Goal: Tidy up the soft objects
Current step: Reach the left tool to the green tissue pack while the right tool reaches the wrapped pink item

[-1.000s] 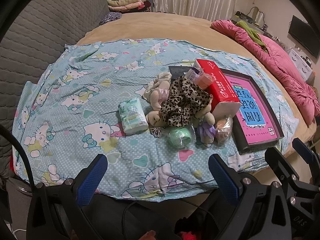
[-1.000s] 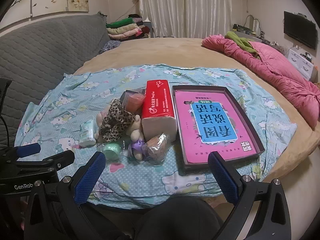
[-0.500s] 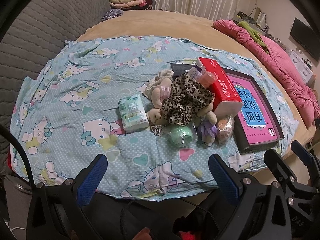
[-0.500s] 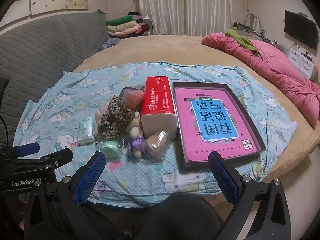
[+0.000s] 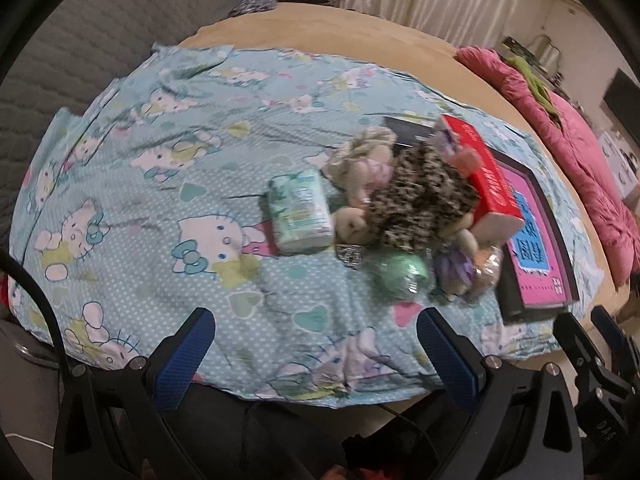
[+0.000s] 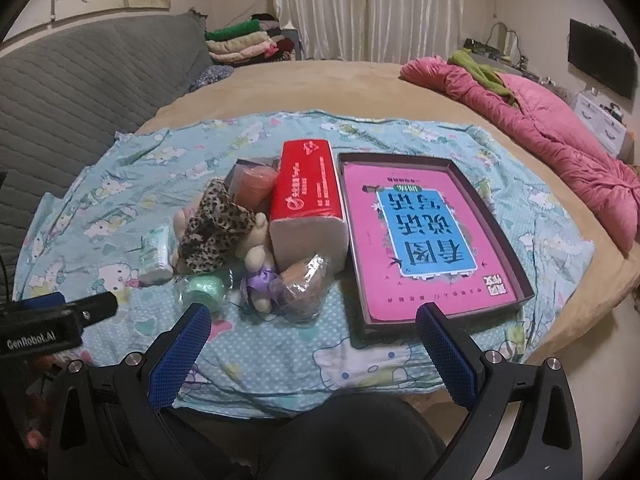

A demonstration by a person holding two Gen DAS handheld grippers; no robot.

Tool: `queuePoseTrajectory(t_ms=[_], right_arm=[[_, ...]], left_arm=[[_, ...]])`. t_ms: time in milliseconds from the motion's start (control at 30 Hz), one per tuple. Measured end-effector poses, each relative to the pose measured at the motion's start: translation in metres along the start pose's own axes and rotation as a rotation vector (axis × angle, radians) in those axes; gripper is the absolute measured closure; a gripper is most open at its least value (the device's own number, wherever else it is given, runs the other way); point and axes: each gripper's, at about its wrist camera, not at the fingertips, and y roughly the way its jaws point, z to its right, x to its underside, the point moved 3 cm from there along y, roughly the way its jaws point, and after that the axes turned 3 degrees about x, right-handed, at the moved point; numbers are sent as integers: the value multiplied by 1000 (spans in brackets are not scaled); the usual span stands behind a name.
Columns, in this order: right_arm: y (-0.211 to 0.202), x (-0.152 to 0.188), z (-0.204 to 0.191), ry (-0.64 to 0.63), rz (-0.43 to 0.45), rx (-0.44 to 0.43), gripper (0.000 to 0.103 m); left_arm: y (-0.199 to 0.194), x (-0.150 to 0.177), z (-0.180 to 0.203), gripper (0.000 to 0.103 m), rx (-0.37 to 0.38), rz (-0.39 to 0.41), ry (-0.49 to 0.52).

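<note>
Ahead of both hand-held grippers, left (image 5: 314, 342) and right (image 6: 312, 338), wide open, empty: soft-toy pile (image 6: 224, 236), well apart.

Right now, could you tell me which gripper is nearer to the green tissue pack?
Left. The left gripper faces the green tissue pack almost directly; the right gripper sits farther right, toward the box.

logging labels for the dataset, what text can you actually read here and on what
"GenRobot.AI": on the left tool's body, seen from the right wrist.
"DAS": on the right tool's body, seen from the left wrist.
Large Chinese title on the pink book: upside down, unread.
Red tissue pack, small green pack: print too small.
</note>
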Motion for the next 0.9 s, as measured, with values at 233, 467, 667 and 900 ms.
queuePoseTrajectory(t_ms=[233,467,667,900], right_arm=[[18,-4,-1,-32,-38,16,1],[40,-12,-1,-59,-90,17,1],[55,-16,0,-71,-123,17,1],[71,-17,-3,-99,-160,15,1]], left_arm=[[16,-7,-31,1,6,-21,-74],[43,-27,-47,1,25,-47,-138],[74,-52,-43,1,40,-72,-161],[108,-83,-42,1,35,-100,-212]])
